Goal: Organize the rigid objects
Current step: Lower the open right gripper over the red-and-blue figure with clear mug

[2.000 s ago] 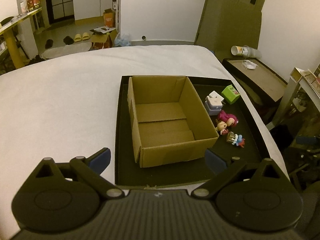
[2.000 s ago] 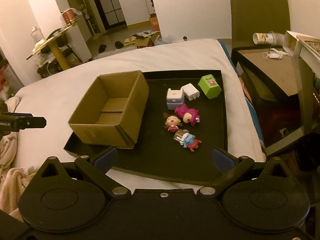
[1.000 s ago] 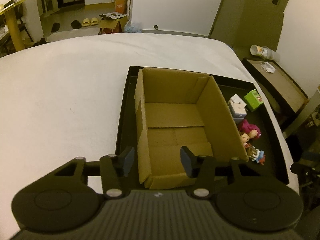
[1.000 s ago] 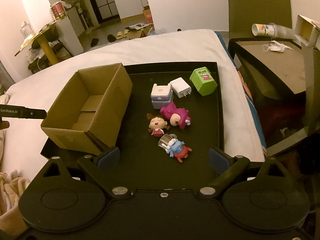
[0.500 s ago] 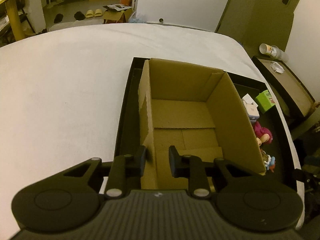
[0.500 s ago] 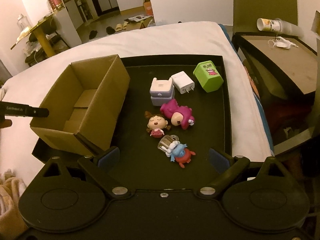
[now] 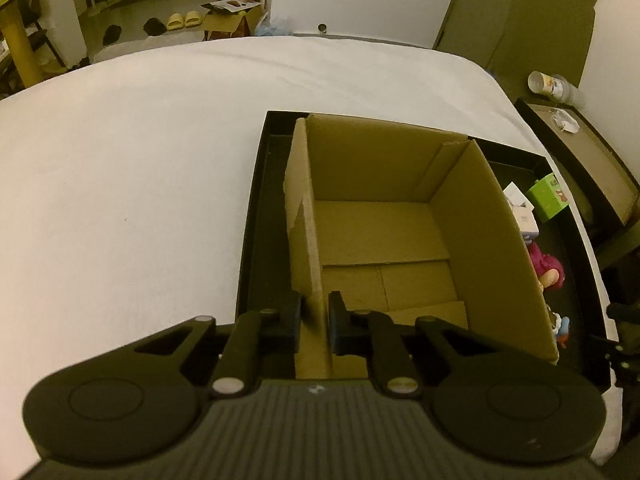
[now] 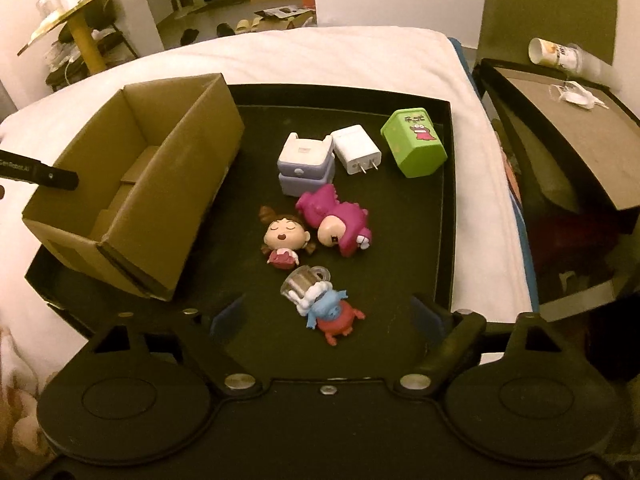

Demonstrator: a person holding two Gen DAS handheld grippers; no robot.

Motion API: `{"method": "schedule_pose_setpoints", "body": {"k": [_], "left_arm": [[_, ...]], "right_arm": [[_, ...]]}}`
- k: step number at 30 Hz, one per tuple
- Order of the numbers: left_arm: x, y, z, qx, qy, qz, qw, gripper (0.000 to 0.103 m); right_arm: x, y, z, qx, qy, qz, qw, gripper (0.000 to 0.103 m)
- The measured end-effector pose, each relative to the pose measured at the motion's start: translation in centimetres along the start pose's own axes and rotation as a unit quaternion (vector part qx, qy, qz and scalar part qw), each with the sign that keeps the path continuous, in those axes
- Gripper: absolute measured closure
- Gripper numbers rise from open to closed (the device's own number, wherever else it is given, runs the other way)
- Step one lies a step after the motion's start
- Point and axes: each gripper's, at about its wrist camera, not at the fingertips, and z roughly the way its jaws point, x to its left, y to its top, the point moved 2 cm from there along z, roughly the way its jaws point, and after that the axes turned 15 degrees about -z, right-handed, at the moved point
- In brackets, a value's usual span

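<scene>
An empty open cardboard box (image 7: 400, 240) (image 8: 132, 184) stands on the left of a black tray (image 8: 448, 200) on a white bed. My left gripper (image 7: 314, 322) is shut on the box's left wall near its front corner. My right gripper (image 8: 326, 316) is open, low over the tray's front, with a blue-and-red figure holding a clear mug (image 8: 324, 304) between its fingers. Beyond lie a brown-haired doll head (image 8: 284, 236), a magenta figure (image 8: 340, 220), a lavender case (image 8: 306, 164), a white charger (image 8: 358, 150) and a green cube (image 8: 414, 142).
A dark side table (image 8: 560, 128) with a paper cup (image 8: 554, 54) stands right of the bed. The tray's raised rim (image 7: 250, 216) runs close beside the box. The white bed surface (image 7: 140, 152) spreads to the left. Floor clutter lies far behind.
My left gripper moved in on the box's front left corner and closed on its left wall. My right gripper moved forward and lower, so the blue-and-red figure now lies between its fingers.
</scene>
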Motion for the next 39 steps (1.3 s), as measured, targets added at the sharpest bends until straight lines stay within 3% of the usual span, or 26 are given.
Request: {"method": "schedule_pose_setpoints", "body": {"k": [9, 15, 18, 32, 36, 39], "left_arm": [[1.3, 0.1, -0.9, 0.004, -0.002, 0.012, 0.9999, 0.092], [1.7, 0.4, -1.2, 0.004, -0.010, 0.015, 0.9998, 0.093], [1.7, 0.4, -1.4, 0.004, -0.014, 0.017, 0.9997, 0.094], [1.8, 0.5, -1.1, 0.007, -0.003, 0.023, 0.9997, 0.094], [1.8, 0.4, -0.4, 0.016, 0.009, 0.017, 0.9997, 0.094], [1.9, 0.6, 0.0, 0.020, 0.016, 0.005, 0.9996, 0.094]], "right_arm": [[0.2, 0.5, 2.4, 0.008, 0.018, -0.025, 1.000, 0.044], [0.4, 0.2, 3.5, 0.013, 0.021, -0.029, 0.999, 0.070], [0.7, 0.0, 3.6, 0.010, 0.020, -0.033, 0.999, 0.075], [2.5, -0.4, 3.5, 0.020, 0.034, -0.010, 0.999, 0.072], [2.6, -0.5, 3.1, 0.013, 0.024, -0.013, 1.000, 0.055], [2.3, -0.7, 3.2, 0.011, 0.022, -0.004, 1.000, 0.055]]}}
